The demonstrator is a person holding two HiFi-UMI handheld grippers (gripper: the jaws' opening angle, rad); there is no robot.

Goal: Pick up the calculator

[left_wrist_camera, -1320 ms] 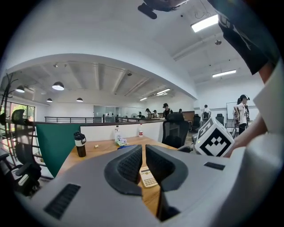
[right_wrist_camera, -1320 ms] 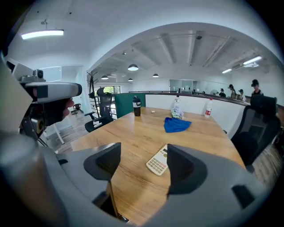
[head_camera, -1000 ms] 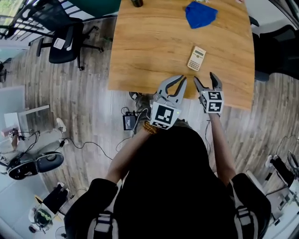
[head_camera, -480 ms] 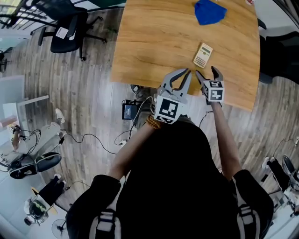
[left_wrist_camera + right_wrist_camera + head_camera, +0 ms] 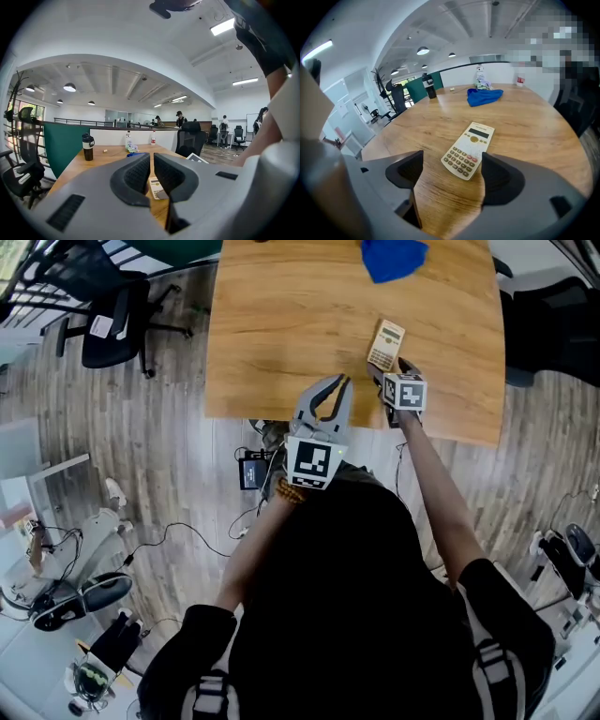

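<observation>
Peering down from the head view, the far edge of the table (image 5: 281,334) is cut off by the frame, and so is the top of a blue cloth (image 5: 392,257) lying toward the far right corner. The person's own dark head and shoulders fill the lower middle of that view.

Over to the left tool (image 5: 339,385): it hangs above the near edge of the table, clenched, only a slit between its pads and nothing in that slit. Its own view barely shows the calculator (image 5: 157,187), just a pale sliver behind the dark pads. A dark tumbler (image 5: 87,146) stands upright near the table's far left corner.

Now the right tool (image 5: 392,371), released, jaws spread wide. The calculator (image 5: 386,344) lies flat on the table, right of centre and fairly near the near edge. In the right gripper view it sits just ahead of the right tool (image 5: 451,176), keypad end toward the jaws, display end pointing at the far edge, nearer the right-hand jaw than the left. Whether that jaw touches the calculator's corner, I cannot tell.
</observation>
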